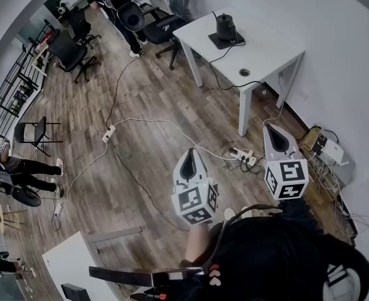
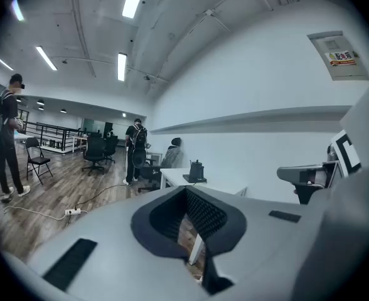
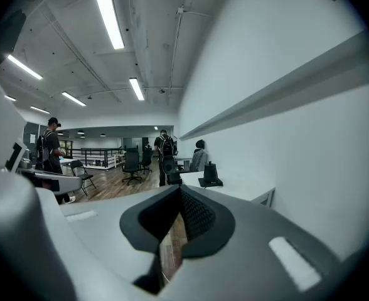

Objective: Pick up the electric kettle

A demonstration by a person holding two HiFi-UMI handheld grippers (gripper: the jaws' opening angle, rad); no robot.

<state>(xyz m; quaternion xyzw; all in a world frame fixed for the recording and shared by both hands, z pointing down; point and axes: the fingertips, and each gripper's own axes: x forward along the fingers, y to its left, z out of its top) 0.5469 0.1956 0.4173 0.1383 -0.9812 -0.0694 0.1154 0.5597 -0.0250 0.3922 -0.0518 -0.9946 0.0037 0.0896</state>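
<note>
A black electric kettle [image 1: 225,25] stands on its black base at the far end of a white table [image 1: 266,52] by the wall. It also shows small and distant in the left gripper view [image 2: 196,169] and in the right gripper view [image 3: 210,173]. My left gripper [image 1: 189,152] and right gripper [image 1: 273,128] hover over the wooden floor, well short of the table, both pointing toward it. Each is shut with nothing between its jaws. The left gripper's own tips [image 2: 186,192] and the right gripper's own tips [image 3: 179,189] meet.
White cables and a power strip [image 1: 108,133] trail across the floor. Another strip [image 1: 242,155] lies by the table leg. Black office chairs [image 1: 71,52] and a person [image 1: 123,8] stand beyond the table. Boxes and wires [image 1: 326,148] sit by the right wall.
</note>
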